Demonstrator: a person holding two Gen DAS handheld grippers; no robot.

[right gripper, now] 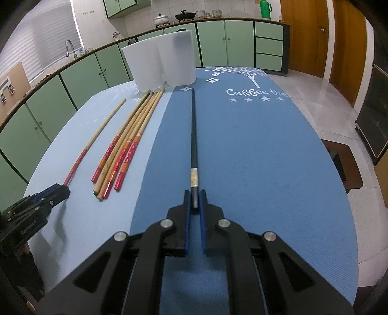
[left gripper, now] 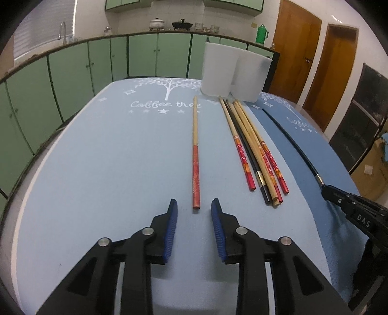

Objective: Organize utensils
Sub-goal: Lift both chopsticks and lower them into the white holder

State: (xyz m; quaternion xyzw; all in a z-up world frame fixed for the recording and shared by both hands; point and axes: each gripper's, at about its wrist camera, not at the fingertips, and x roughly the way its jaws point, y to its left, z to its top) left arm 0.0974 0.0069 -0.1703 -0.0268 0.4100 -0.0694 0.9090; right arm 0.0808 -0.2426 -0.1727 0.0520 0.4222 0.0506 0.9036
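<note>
The left tool (left gripper: 194,208) stands released, its blue-padded jaws apart just short of the red end of a single wooden chopstick with a red-painted handle (left gripper: 195,155), which lies free on the light blue fabric mat (left gripper: 109,157). The right tool (right gripper: 194,202) is clenched on the thick end of a slim black chopstick with a silver band (right gripper: 193,135); its shaft runs forward over the darker blue mat printed with a white tree and "Coffee" lettering (right gripper: 254,145).

Between the two lies a bundle of wooden chopsticks with red and orange patterned handles (left gripper: 252,147), one black stick among them, tips aimed at two white translucent plastic cups (left gripper: 232,70) that stand touching at the far edge of the bench (left gripper: 14,232), on its white rim.

Around the bench runs a curved row of pale green cupboard doors (left gripper: 72,72) under a dark-edged counter with a chrome tap (left gripper: 62,29), a white lidded pot (left gripper: 157,23), a black wok (left gripper: 182,24) and a green flask (left gripper: 262,33). Brown wooden doors (left gripper: 298,53) stand at the right, over a pale tiled floor (right gripper: 322,92).
</note>
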